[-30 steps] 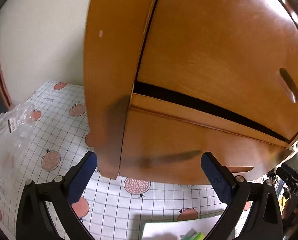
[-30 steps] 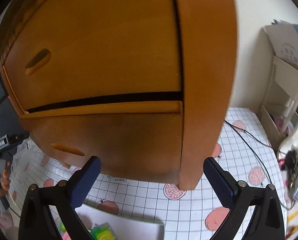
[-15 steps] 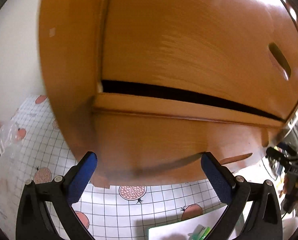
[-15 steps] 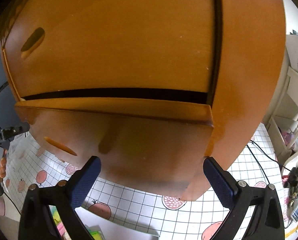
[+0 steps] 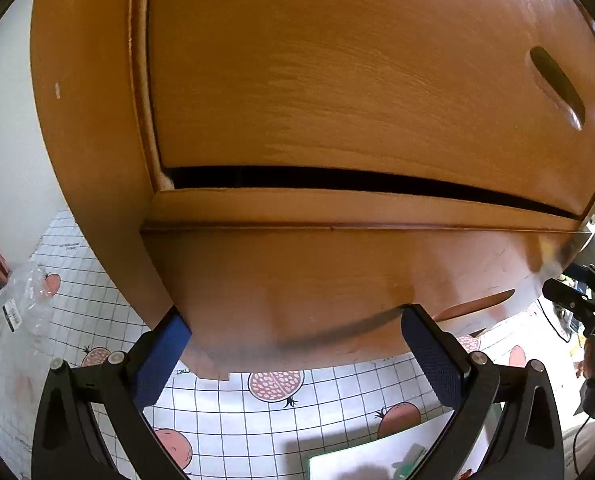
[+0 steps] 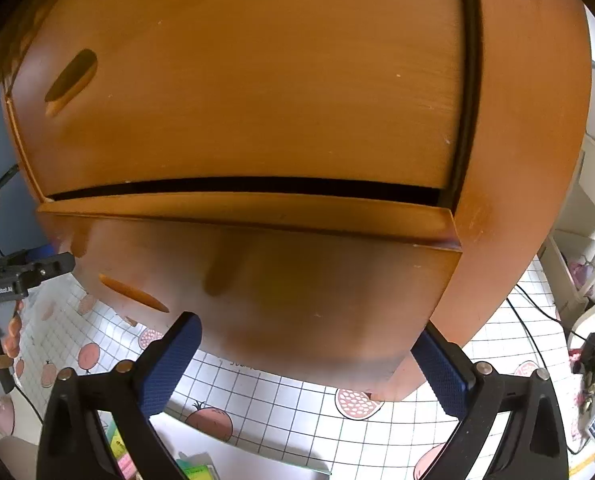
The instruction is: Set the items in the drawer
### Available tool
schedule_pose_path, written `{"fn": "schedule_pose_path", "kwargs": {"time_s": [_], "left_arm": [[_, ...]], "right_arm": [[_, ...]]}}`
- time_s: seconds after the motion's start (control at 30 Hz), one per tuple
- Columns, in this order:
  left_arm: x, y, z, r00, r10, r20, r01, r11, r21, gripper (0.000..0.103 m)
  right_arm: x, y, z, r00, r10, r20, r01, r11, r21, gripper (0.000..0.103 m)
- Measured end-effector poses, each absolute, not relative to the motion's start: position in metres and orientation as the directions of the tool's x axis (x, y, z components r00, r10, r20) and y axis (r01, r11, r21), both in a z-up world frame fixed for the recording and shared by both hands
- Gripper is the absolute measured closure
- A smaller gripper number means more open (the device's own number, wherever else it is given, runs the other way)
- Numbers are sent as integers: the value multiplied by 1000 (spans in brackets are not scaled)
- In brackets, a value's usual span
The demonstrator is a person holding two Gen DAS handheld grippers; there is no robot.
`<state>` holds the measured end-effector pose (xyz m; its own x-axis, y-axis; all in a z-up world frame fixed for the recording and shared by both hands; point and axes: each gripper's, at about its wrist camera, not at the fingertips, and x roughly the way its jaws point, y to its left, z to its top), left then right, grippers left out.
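A brown wooden cabinet (image 5: pixel 93 160) fills both views, with an upper drawer (image 5: pixel 337 80) and a lower drawer (image 5: pixel 317 280) whose front stands a little proud of the frame. My left gripper (image 5: pixel 299 344) is open, its blue pads right at the lower drawer's left half. In the right wrist view my right gripper (image 6: pixel 307 356) is open too, close against the lower drawer (image 6: pixel 297 292) at its right half. Neither holds anything. A white sheet with green and yellow sticky notes (image 5: pixel 377 452) (image 6: pixel 193 468) lies on the table below the grippers.
The table wears a white grid cloth with fruit prints (image 5: pixel 273 384). A crumpled clear plastic bag (image 5: pixel 13 308) lies at the left. White shelving (image 6: pixel 589 240) and black cables (image 6: pixel 537 312) are at the right. A person's fingers (image 6: pixel 13 336) show at the left edge of the right wrist view.
Both grippers have come forward to the cabinet, so the lower drawer front now sits right at their pads. The left wrist view has swung toward the drawer's middle.
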<state>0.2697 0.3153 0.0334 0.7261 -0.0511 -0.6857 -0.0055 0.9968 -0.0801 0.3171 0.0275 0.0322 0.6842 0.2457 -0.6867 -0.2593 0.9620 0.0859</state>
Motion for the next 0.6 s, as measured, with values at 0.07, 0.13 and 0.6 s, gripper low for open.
{"fn": "schedule_pose_path", "kwargs": {"time_s": [0.07, 0.13, 0.6], "left_arm": [[269, 314, 33, 727, -43, -686, -11, 997, -74, 0], [266, 313, 34, 726, -43, -687, -10, 997, -73, 0], [204, 308, 42, 728, -26, -686, -18, 998, -57, 0]], "right_arm": [[323, 26, 42, 686, 234, -689, -253, 964, 76, 0], [323, 30, 43, 688, 227, -689, -241, 967, 78, 0], [280, 28, 37, 693, 217, -688, -242, 968, 62, 0]]}}
